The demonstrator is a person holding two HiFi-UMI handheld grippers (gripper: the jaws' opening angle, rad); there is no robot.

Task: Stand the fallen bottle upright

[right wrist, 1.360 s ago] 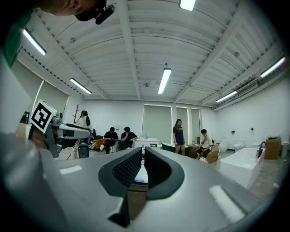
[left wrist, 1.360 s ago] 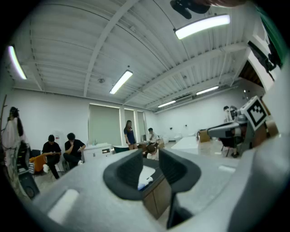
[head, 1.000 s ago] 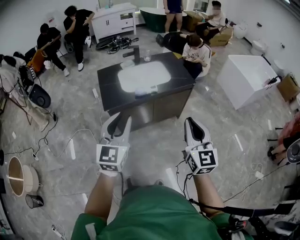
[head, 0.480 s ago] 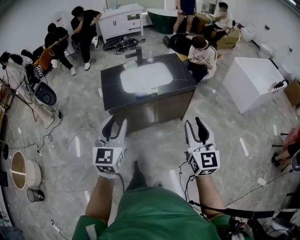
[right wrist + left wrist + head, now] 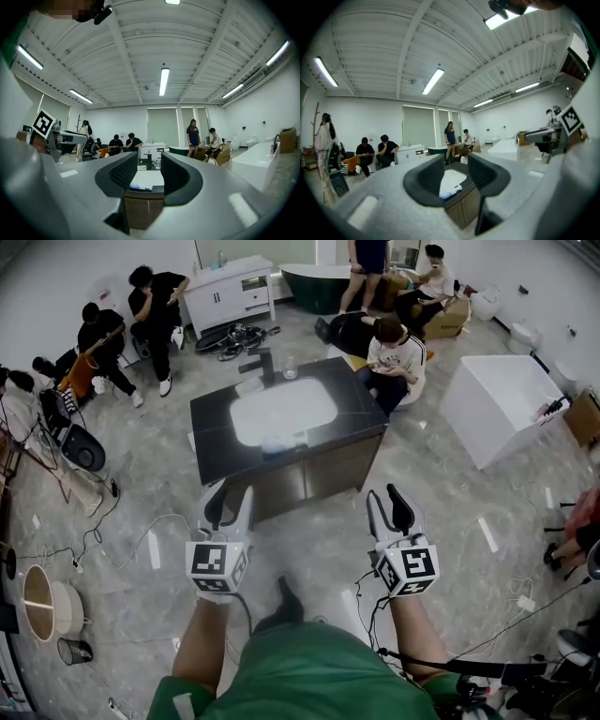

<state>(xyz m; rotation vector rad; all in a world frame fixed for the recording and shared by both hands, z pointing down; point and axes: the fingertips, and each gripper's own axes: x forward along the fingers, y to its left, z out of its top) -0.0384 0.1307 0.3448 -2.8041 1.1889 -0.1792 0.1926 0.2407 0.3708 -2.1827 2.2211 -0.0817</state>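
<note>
The small pale plastic bottle [image 5: 281, 440] lay on its side, pointing crossways, at the black desk's [image 5: 358, 407] near edge. Our left tongs [image 5: 228, 507] and just-opened right tongs [image 5: 389, 512] stood spread and empty before that desk. The left looked nearer.

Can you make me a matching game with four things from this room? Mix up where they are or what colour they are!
Things:
1 bottle
2 faucet
3 bathtub at the back
4 left hand-held gripper

Clues:
A dark green
B open, holding nothing
C lying at the front edge of the sink
D standing upright at the sink's far side

Pairs: 1-C, 2-D, 3-A, 4-B
</note>
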